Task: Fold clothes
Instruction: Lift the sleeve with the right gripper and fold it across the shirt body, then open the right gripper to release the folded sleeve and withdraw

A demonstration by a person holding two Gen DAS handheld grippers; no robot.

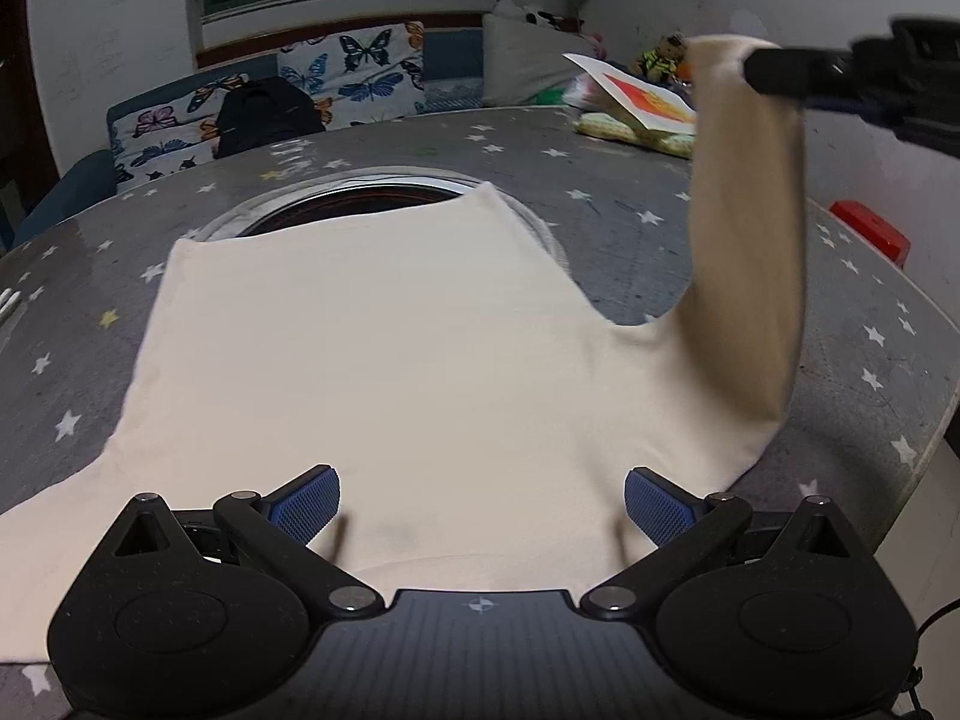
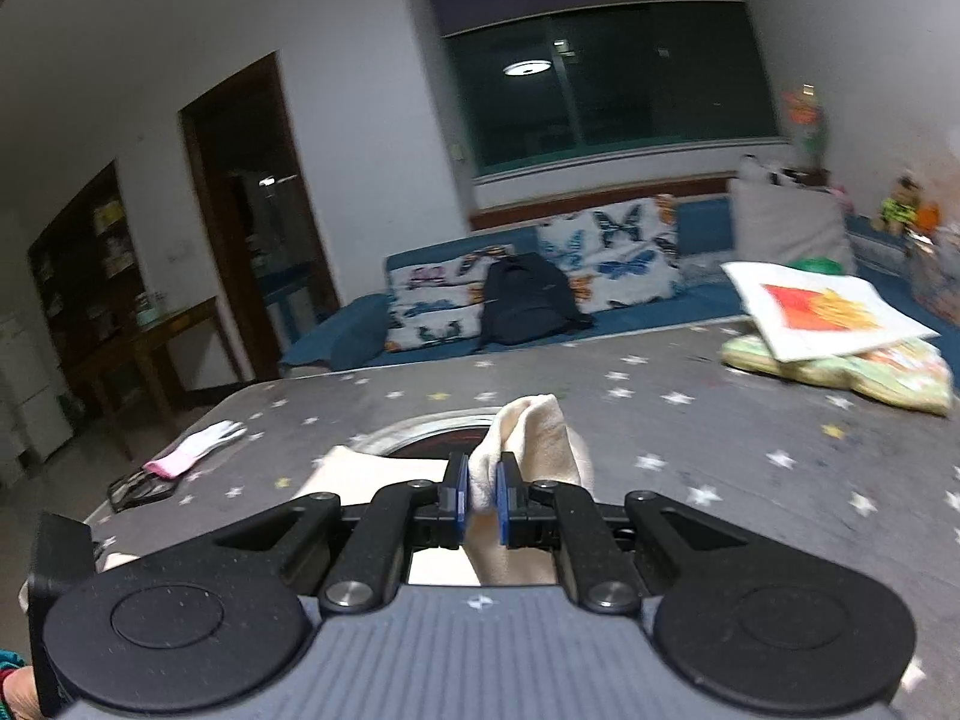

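Observation:
A cream long-sleeved shirt (image 1: 384, 348) lies flat on the grey star-patterned table (image 1: 90, 300), its hem toward the far side. My left gripper (image 1: 480, 507) is open and empty, its blue pads (image 1: 306, 504) spread just above the shirt's near part. My right gripper (image 2: 480, 501) is shut on the end of the shirt's right sleeve (image 2: 528, 438). In the left wrist view it (image 1: 762, 69) holds that sleeve (image 1: 744, 210) lifted high above the table at the right.
A round dark opening with a metal rim (image 1: 360, 198) sits in the table, partly under the shirt. Folded clothes with a printed sheet on top (image 2: 840, 330) lie at the far right. A white glove (image 2: 198, 447) and glasses (image 2: 138, 489) lie at the left edge. A red object (image 1: 870, 228) is at the right.

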